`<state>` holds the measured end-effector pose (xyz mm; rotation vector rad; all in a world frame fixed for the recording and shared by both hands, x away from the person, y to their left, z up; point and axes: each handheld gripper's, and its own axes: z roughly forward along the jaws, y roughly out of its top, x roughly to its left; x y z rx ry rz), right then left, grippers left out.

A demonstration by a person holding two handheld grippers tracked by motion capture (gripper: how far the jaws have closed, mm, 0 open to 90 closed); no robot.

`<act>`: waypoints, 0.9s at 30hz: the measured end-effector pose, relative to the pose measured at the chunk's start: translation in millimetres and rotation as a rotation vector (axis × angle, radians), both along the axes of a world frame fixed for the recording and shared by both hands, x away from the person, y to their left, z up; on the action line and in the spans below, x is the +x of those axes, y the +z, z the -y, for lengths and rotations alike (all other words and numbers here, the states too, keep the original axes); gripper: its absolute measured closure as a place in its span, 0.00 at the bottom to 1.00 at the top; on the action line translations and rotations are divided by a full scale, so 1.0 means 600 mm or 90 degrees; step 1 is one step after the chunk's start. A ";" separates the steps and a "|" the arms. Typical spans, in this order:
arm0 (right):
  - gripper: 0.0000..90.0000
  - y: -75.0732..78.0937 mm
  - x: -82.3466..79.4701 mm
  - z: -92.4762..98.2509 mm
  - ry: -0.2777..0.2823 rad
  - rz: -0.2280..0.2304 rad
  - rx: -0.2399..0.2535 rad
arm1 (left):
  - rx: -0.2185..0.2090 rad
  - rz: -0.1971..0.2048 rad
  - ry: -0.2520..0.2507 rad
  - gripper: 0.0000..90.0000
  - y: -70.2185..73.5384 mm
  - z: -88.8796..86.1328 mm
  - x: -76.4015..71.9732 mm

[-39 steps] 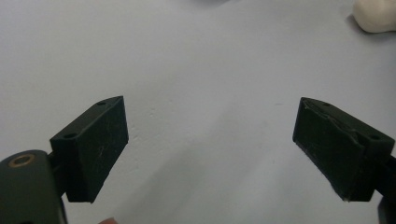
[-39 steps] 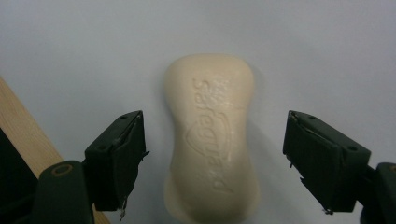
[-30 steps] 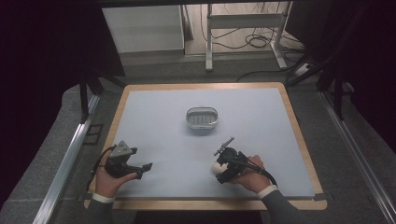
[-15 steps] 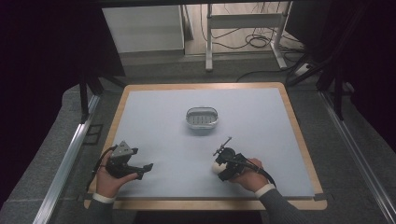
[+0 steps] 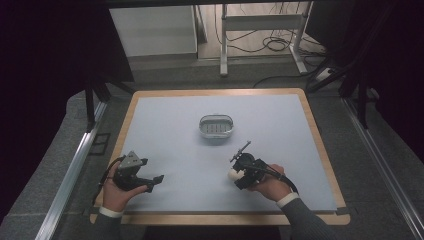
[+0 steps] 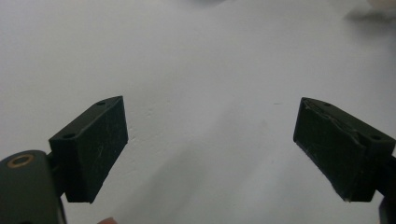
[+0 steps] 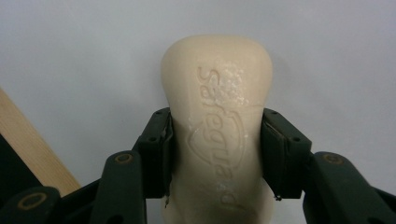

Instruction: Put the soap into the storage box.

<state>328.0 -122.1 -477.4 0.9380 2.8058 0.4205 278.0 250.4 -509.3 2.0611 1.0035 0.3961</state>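
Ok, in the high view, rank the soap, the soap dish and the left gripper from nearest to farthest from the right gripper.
1. Soap: held in the right gripper.
2. Soap dish: ahead, mid-table.
3. Left gripper: across, near the table's left edge.

Soap bar (image 7: 217,126): cream, embossed lettering and shield. Both tongs (image 6: 212,149) (image 7: 215,154): black. Surface (image 5: 165,130): pale blue-grey, light wood border. Dish (image 5: 216,126): clear, grey ridged insert. Sleeves (image 5: 305,220): dark grey, white cuffs.

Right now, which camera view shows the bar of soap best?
The right gripper view: the soap sits close up, clamped at its waist, its stamped lettering readable. The high view shows a small pale lump in the right gripper.
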 end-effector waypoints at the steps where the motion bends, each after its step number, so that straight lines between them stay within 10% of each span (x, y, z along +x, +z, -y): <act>1: 0.55 0.011 0.003 0.001 0.005 0.009 0.005 | 0.001 -0.001 0.000 0.12 0.000 0.000 0.000; 27: 0.55 0.052 0.056 0.006 0.033 0.062 0.044 | -0.034 -0.002 -0.014 0.12 0.003 -0.001 -0.001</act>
